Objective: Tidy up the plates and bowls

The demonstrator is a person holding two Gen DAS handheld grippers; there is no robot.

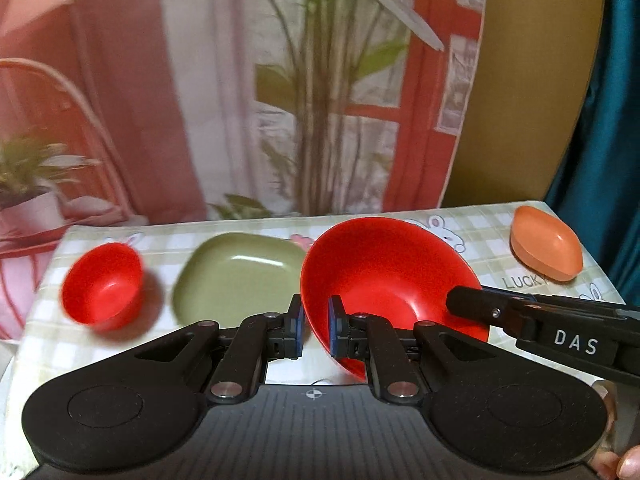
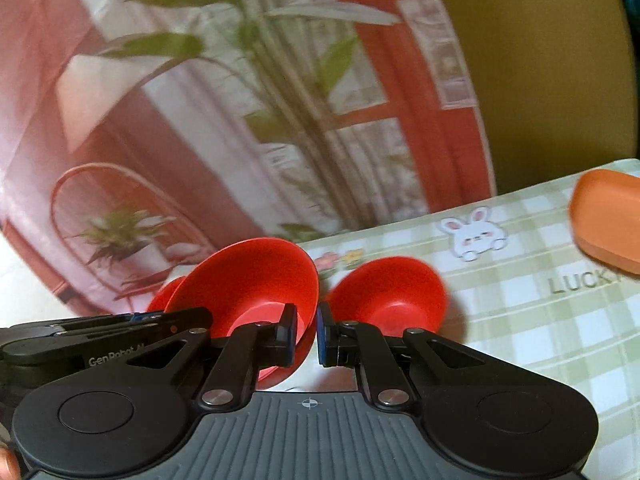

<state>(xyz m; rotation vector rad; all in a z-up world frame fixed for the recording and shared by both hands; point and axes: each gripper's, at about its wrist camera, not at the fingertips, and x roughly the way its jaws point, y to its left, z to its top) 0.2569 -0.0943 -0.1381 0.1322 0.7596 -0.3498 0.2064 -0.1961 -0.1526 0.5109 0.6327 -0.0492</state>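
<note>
A large red bowl (image 1: 384, 276) hangs tilted above the checked tablecloth (image 1: 496, 264), held by both grippers. My left gripper (image 1: 316, 328) is shut on its near rim. My right gripper (image 1: 460, 300) comes in from the right and pinches the opposite rim. In the right wrist view that gripper (image 2: 307, 334) is shut on the large red bowl (image 2: 248, 288), and the left gripper (image 2: 192, 316) reaches in from the left. A small red bowl (image 1: 102, 284) sits at the left, with a green square plate (image 1: 240, 276) beside it. An orange plate (image 1: 546, 242) lies far right.
Another red bowl (image 2: 388, 296) stands on the cloth just right of the held one, with the orange plate (image 2: 608, 220) farther right. A printed backdrop (image 1: 280, 100) of plants and a red window rises behind the table. A fingertip (image 1: 630, 464) shows at the lower right.
</note>
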